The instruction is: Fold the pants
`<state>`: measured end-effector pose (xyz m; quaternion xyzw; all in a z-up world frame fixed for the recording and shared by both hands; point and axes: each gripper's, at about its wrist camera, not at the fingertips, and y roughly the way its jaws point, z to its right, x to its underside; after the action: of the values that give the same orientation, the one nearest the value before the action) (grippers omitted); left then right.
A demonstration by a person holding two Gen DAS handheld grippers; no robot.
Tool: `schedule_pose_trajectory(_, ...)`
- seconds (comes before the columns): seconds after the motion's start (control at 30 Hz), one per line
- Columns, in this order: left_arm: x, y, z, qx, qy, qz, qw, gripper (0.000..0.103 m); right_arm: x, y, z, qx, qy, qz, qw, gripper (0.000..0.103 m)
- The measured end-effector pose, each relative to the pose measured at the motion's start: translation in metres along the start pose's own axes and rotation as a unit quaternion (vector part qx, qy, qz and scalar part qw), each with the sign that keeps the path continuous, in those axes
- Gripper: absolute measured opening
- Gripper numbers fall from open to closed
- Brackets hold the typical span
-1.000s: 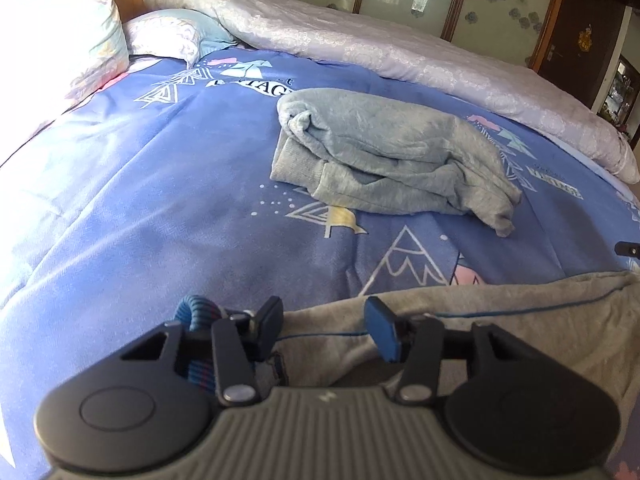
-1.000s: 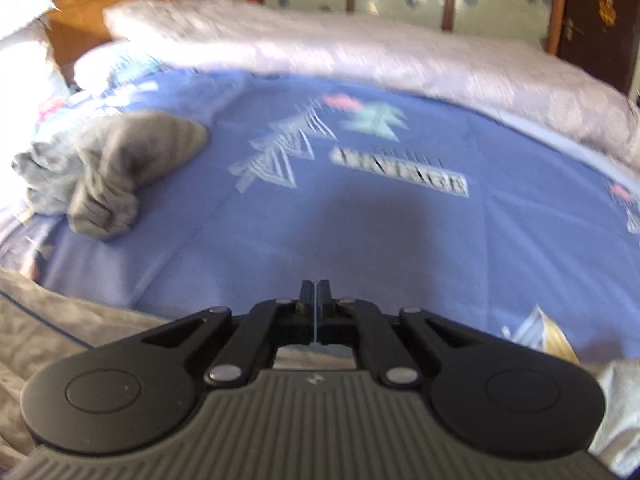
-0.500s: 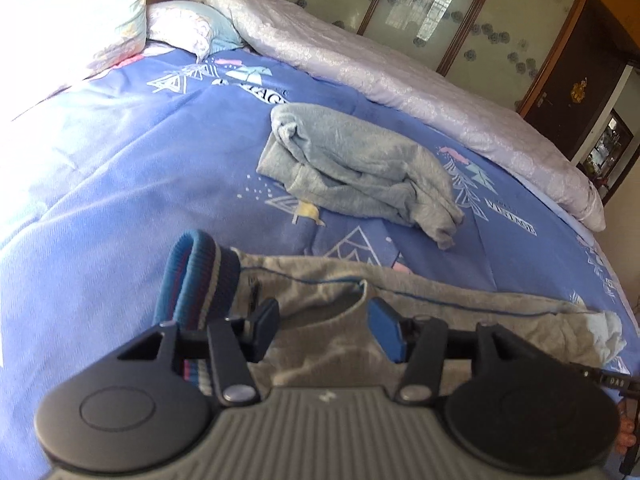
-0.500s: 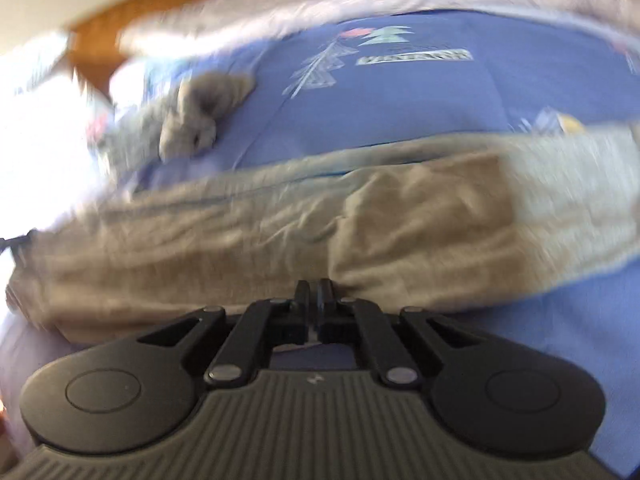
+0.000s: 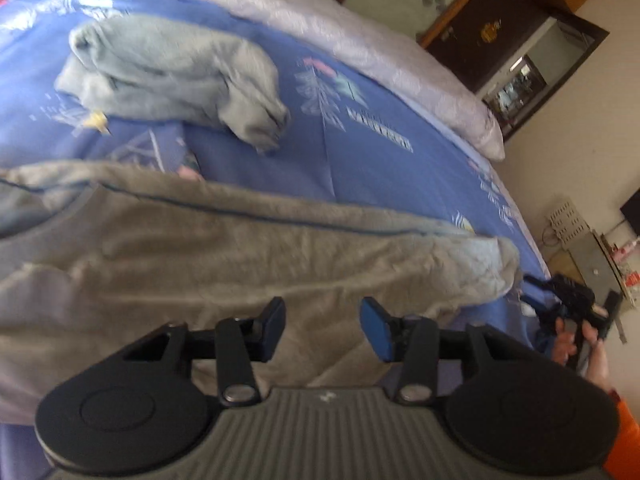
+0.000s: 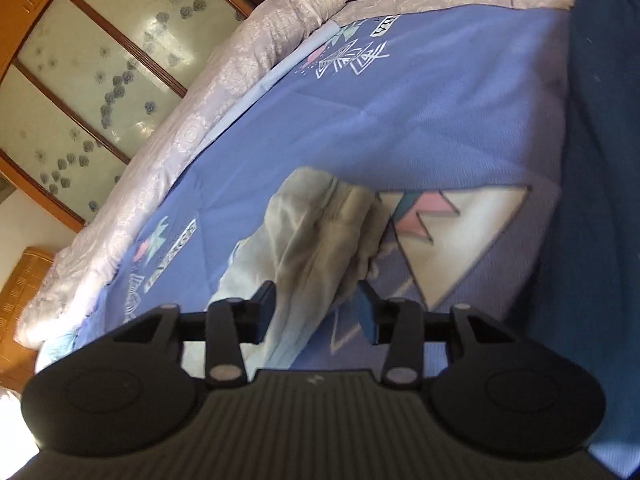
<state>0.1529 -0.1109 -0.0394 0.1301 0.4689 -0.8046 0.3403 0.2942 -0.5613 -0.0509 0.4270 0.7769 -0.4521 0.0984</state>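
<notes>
Grey-brown pants [image 5: 248,256] lie stretched across the blue bedspread [image 5: 368,168]. My left gripper [image 5: 323,320] hovers over the middle of the legs. Its jaws are closing, with cloth under them and the pads [image 5: 374,330] not pressing on it. In the right wrist view the pale end of a pants leg [image 6: 316,236] runs up between my right gripper's [image 6: 316,308] fingers. Those jaws are opening and the pads stand clear of the cloth. A hand [image 5: 568,344] holds the right gripper at the leg end in the left wrist view.
A blue-grey garment [image 5: 168,68] lies bundled farther back on the bed. A pale quilt [image 5: 360,48] runs along the far side, with glass-panelled wardrobe doors [image 6: 92,80] behind. A dark blue cloth [image 6: 600,160] fills the right of the right wrist view. The bed's edge is near the leg end.
The left gripper swung right along the pants, from the striped waistband to the middle of the legs. The right gripper rolled, moved to the leg end and went from shut to open.
</notes>
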Motion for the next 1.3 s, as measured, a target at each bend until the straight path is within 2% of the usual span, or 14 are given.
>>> schedule_pose_trajectory(0.1,0.003,0.020,-0.014,-0.022,-0.028,-0.023,0.9991,0.034,-0.009,0.025,0.011,0.027,0.022,0.001,0.999,0.050)
schedule_pose_trajectory(0.2,0.006,0.027,-0.047,-0.012,-0.100,-0.023,0.9947,0.009,-0.015,0.038,0.019,0.000,0.039,0.019,0.999,0.052)
schedule_pose_trajectory(0.23,0.006,0.028,-0.055,-0.005,-0.121,-0.027,0.9923,0.006,-0.017,0.040,0.020,-0.005,0.047,0.019,0.999,0.045)
schedule_pose_trajectory(0.3,0.006,0.027,-0.065,0.013,-0.147,-0.031,0.9886,0.006,-0.020,0.037,0.020,-0.034,0.067,0.006,0.997,0.028)
schedule_pose_trajectory(0.43,0.006,0.015,-0.053,-0.008,-0.117,-0.023,0.9928,0.008,-0.012,0.002,-0.016,-0.069,0.013,0.041,0.997,0.026)
schedule_pose_trajectory(0.53,0.005,-0.006,-0.050,0.016,-0.122,0.000,0.9924,0.011,-0.001,-0.030,-0.062,-0.118,-0.065,0.057,0.989,0.026)
schedule_pose_trajectory(0.67,0.001,-0.029,-0.043,0.057,-0.129,0.029,0.9896,0.025,0.048,-0.073,-0.137,-0.180,-0.204,0.059,0.960,0.026)
schedule_pose_trajectory(0.73,-0.002,-0.031,-0.039,0.084,-0.139,0.034,0.9862,0.038,0.085,-0.082,-0.166,-0.194,-0.268,0.052,0.942,0.026)
schedule_pose_trajectory(0.83,-0.010,-0.023,-0.035,0.100,-0.159,0.033,0.9816,0.059,0.145,-0.072,-0.200,-0.192,-0.368,0.022,0.910,0.026)
schedule_pose_trajectory(0.9,-0.017,-0.011,-0.031,0.117,-0.159,0.028,0.9800,0.064,0.184,-0.058,-0.210,-0.178,-0.422,-0.009,0.889,0.026)
schedule_pose_trajectory(0.93,-0.021,0.000,-0.030,0.120,-0.163,0.018,0.9792,0.069,0.197,-0.047,-0.212,-0.169,-0.440,-0.025,0.882,0.027)
schedule_pose_trajectory(1.03,-0.032,0.033,-0.021,0.118,-0.166,-0.017,0.9789,0.070,0.220,-0.021,-0.207,-0.151,-0.471,-0.093,0.864,0.032)
schedule_pose_trajectory(1.13,-0.037,0.059,-0.010,0.102,-0.151,-0.041,0.9824,0.073,0.204,-0.035,-0.199,-0.160,-0.437,-0.094,0.880,0.037)
schedule_pose_trajectory(1.3,-0.040,0.072,0.000,0.116,-0.171,-0.047,0.9773,0.078,0.165,-0.076,-0.164,-0.179,-0.342,-0.065,0.920,0.047)
